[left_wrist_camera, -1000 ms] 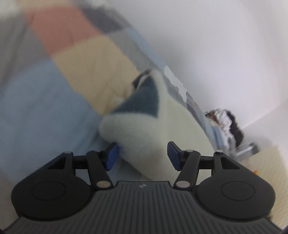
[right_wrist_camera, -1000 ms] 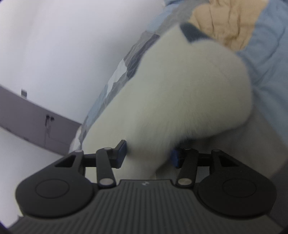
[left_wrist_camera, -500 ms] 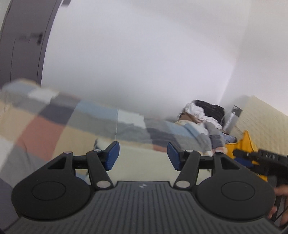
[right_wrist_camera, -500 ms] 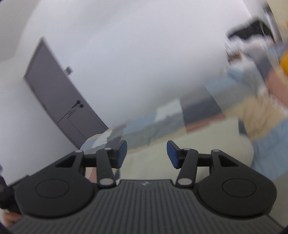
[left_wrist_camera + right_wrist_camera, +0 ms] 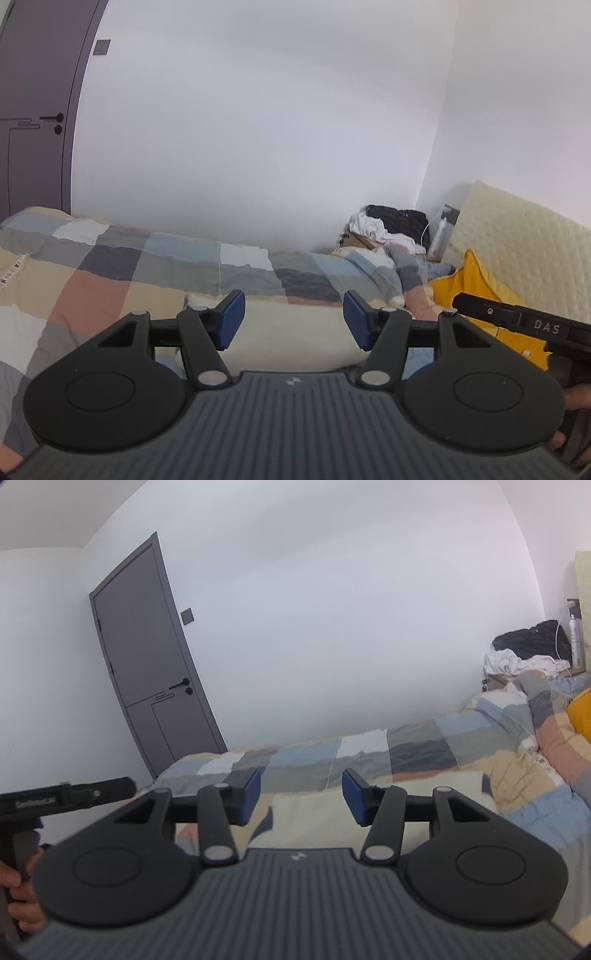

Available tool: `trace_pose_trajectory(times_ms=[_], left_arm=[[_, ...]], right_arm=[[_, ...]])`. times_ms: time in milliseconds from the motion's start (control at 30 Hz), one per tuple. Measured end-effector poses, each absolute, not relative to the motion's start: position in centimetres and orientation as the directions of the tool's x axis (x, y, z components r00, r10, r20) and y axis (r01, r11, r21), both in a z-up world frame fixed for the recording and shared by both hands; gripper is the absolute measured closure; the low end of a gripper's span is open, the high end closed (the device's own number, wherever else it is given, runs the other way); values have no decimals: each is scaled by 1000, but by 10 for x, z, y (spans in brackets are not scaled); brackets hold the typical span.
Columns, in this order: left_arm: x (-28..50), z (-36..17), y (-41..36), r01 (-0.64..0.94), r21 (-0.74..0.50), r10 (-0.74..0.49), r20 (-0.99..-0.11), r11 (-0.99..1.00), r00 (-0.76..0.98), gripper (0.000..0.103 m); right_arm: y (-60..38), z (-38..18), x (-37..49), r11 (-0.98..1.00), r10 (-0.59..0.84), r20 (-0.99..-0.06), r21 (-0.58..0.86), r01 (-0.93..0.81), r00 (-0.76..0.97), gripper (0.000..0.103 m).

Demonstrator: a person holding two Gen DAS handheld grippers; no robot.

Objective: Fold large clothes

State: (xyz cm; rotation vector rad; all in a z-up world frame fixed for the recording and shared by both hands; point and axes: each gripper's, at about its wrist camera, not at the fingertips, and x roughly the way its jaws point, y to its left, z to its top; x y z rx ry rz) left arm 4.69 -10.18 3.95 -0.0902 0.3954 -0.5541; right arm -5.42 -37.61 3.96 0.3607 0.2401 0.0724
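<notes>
A cream fleece garment (image 5: pixel 295 343) with dark blue patches lies in a folded bundle on the bed. My left gripper (image 5: pixel 293 315) hovers above and in front of it, open, with nothing between its blue pads (image 5: pixel 231 319). The same garment (image 5: pixel 314 819) shows through the gap of my right gripper (image 5: pixel 301 797), which is also open and holds nothing. Each view catches the other gripper at its edge: the right gripper (image 5: pixel 517 321) beside the left, and the left gripper (image 5: pixel 74 794) in a hand (image 5: pixel 22 908).
A patchwork quilt (image 5: pixel 110 280) covers the bed along a white wall. A grey door (image 5: pixel 155 672) stands at the bed's far left end. A clothes pile (image 5: pixel 388 225), a yellow pillow (image 5: pixel 476 288) and a cream padded headboard (image 5: pixel 517 240) are at the right end.
Both grippers have risen and rolled level, away from the fleece garment that filled their jaws a second ago. The garment now lies on the bed below them.
</notes>
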Motion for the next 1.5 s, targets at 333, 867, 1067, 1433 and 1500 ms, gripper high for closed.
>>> trace_pose_trajectory(times_ms=[333, 867, 1067, 1433, 1500], left_arm=[[28, -4, -100, 459, -135, -473, -390, 878, 790, 38], [2, -31, -104, 457, -101, -457, -404, 884, 793, 38], [-5, -28, -109, 431, -49, -416, -384, 901, 825, 31], [-15, -26, -113, 457, -64, -445, -384, 887, 809, 11], [-16, -26, -113, 456, -63, -444, -384, 888, 810, 6]], right_arm=[[-349, 11, -89, 943, 99, -284, 331, 0, 954, 50], [-333, -23, -116, 949, 24, -349, 303, 89, 937, 50], [-331, -17, -119, 950, 28, -333, 303, 79, 942, 50], [-329, -15, -125, 956, 14, -335, 280, 86, 942, 50], [-328, -13, -126, 957, 11, -332, 276, 85, 943, 35]])
